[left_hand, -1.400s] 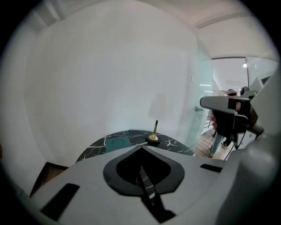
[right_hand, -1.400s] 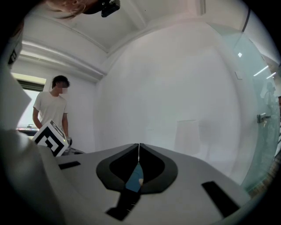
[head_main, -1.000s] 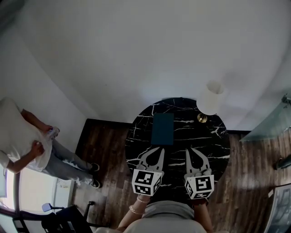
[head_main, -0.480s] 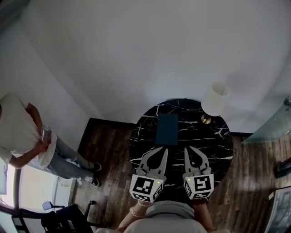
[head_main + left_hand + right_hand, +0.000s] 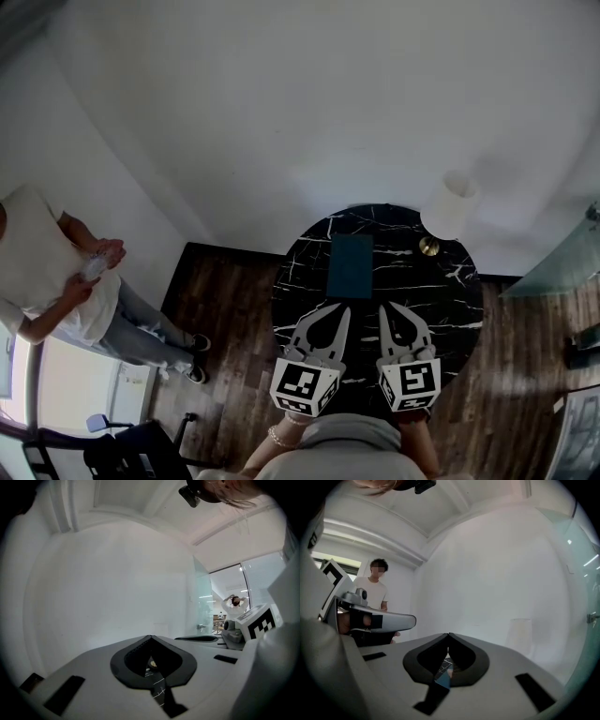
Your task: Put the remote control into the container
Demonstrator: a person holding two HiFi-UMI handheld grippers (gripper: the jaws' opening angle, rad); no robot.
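My head camera looks steeply down on the round marble table [image 5: 441,309], with my left gripper [image 5: 337,310] and right gripper [image 5: 387,308] low in frame. Each gripper camera sits close behind its jaws, facing level toward the white wall [image 5: 281,112], and catches the other gripper at its edge.

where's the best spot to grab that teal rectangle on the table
Likely the near short edge of the teal rectangle, approached from the person's side by the nearby left gripper. It lies flat on the table, long side pointing away, so only its edges offer a hold. Open the shut gripper first.
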